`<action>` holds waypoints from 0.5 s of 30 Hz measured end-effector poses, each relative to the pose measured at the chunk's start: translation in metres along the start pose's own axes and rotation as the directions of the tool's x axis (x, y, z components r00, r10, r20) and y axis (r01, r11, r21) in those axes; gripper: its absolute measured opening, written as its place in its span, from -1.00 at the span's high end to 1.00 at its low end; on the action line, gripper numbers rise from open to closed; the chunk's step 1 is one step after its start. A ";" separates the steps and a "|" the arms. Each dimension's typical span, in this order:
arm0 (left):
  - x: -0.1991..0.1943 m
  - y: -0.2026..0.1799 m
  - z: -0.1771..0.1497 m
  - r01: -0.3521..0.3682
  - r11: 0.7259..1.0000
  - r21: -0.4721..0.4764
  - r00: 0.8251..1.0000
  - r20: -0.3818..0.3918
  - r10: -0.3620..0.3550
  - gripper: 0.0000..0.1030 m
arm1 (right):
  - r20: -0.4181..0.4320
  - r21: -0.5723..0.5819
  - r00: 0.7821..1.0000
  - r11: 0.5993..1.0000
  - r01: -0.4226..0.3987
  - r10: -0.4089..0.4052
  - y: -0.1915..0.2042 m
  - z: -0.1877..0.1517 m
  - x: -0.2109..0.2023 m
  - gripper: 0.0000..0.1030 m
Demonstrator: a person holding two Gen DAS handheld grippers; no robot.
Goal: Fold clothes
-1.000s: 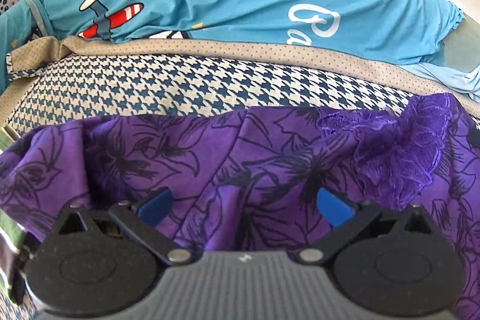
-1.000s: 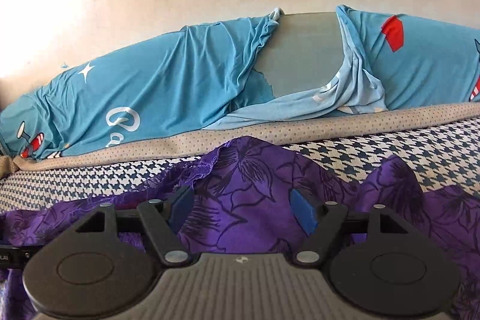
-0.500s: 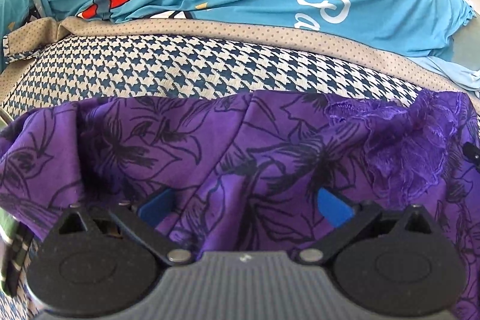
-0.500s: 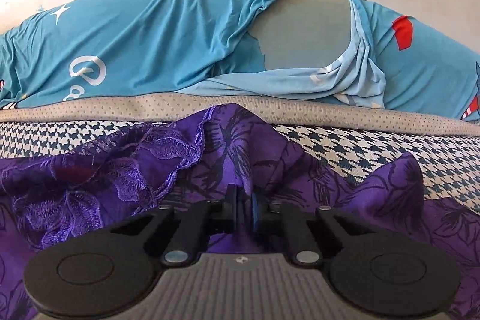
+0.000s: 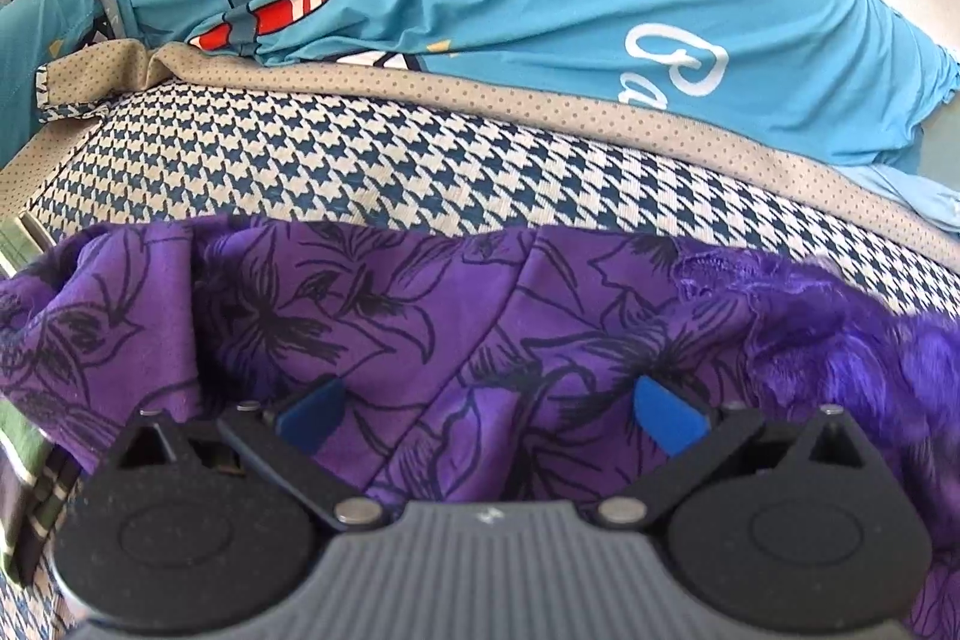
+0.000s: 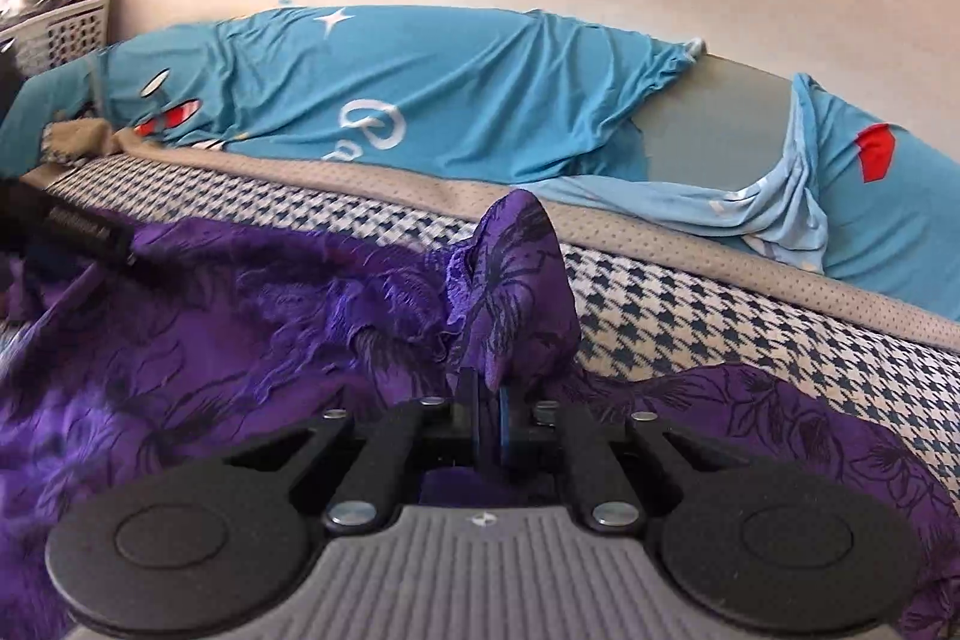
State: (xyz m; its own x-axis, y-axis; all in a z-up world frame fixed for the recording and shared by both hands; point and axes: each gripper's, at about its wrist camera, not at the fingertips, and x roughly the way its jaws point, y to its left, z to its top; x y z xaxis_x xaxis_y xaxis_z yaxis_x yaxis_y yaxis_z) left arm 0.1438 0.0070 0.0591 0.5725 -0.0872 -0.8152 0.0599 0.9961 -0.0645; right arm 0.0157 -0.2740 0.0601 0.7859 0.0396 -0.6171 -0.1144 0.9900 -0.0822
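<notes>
purple garment (image 6: 252,316) on the houndstooth mattress (image 5: 336,160); right gripper (image 6: 489,415) pinches its raised edge for folding; left gripper (image 5: 489,409) spread wide above it, grasping nothing.

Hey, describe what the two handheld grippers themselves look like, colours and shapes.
Both look alike. The left gripper and right gripper each have a grey ribbed body with a small white logo, flanked by two black round discs. Black link arms with silver pivot pins carry the fingers, which have blue pads. No cables, hands or sleeves show.
</notes>
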 end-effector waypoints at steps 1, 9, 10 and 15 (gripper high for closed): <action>0.000 0.001 0.001 -0.004 1.000 -0.007 1.000 0.006 0.004 -1.00 | -0.012 -0.027 1.000 0.999 -0.025 0.025 0.004 -0.006 -0.003 0.86; 0.022 -0.002 -0.002 -0.094 0.996 -0.010 0.993 -0.073 0.093 -1.00 | -0.080 -0.208 0.989 0.968 -0.139 0.125 0.023 -0.044 -0.016 0.83; 0.024 -0.003 -0.003 -0.104 0.995 0.005 0.991 -0.081 0.104 -1.00 | -0.087 -0.211 0.987 0.966 -0.150 0.134 0.023 -0.043 -0.017 0.82; 0.029 -0.015 -0.009 -0.146 0.986 0.081 0.985 -0.083 0.153 -1.00 | -0.094 -0.177 0.975 0.960 -0.215 0.201 0.016 -0.029 -0.027 0.62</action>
State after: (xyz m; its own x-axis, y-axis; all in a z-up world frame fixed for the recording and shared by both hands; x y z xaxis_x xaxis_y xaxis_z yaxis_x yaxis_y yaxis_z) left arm 0.1519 -0.0098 0.0310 0.5047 0.0674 -0.8607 0.0413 0.9939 0.1021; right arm -0.0246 -0.2631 0.0526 0.6862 0.2252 -0.6916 -0.3868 0.9183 -0.0848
